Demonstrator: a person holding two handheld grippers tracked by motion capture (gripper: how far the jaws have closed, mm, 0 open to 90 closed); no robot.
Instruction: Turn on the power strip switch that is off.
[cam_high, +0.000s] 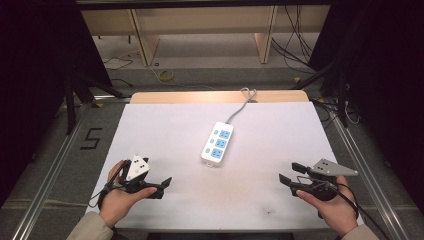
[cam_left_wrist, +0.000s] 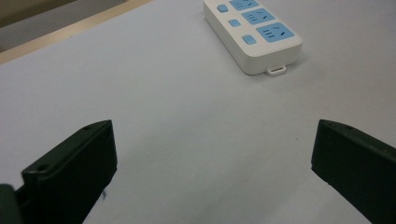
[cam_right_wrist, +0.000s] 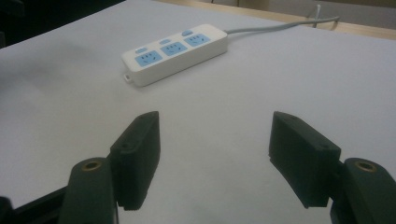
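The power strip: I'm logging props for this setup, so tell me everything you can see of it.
The power strip is a white, plastic-looking oblong block with rounded corners. Its top carries three light-blue socket faces in a row, each with a small blue button beside it. A small hanging loop sticks out of its near end; a grey cable leaves the far end and runs off the table's back edge. It lies flat, slightly angled, near the middle of the white tabletop. Nothing is plugged in, and nothing but the tabletop touches it.
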